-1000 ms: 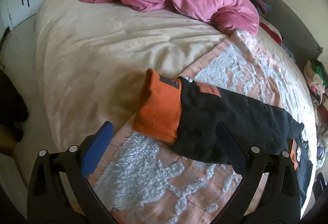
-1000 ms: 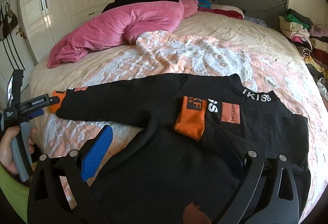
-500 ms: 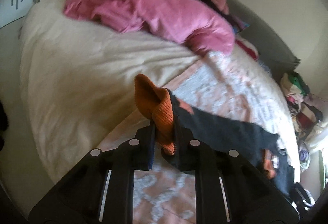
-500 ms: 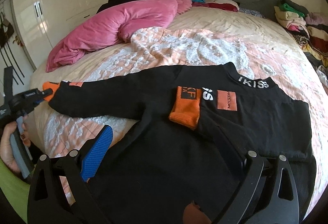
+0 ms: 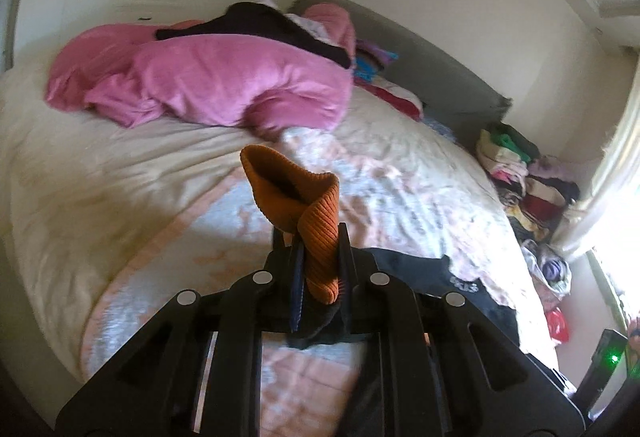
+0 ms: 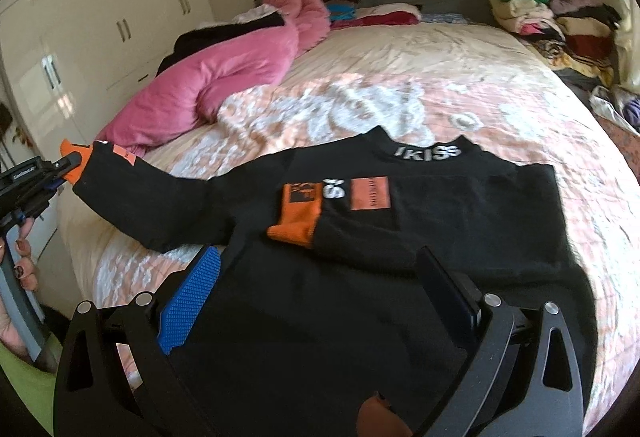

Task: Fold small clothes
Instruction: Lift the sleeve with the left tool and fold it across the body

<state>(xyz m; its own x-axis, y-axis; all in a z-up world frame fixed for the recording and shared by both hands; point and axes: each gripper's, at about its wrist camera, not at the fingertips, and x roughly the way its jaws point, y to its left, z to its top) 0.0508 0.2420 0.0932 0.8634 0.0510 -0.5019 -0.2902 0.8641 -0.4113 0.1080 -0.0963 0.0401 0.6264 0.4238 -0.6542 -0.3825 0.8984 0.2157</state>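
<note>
The jaws of the left gripper (image 5: 318, 269) are closed on the orange cuff (image 5: 316, 229) of the black sweater (image 6: 360, 257), so this sleeve end hangs lifted over the left edge of the bed (image 6: 520, 85). The right gripper (image 6: 320, 293) hovers with open jaws above the sweater body and holds nothing. The other sleeve (its cuff (image 6: 298, 219) lies on the chest) is already folded in. To fold well, the person should probably carry the cuff across to the chest, keeping the sleeve flat, and release it only when it lies beside the other one.
</note>
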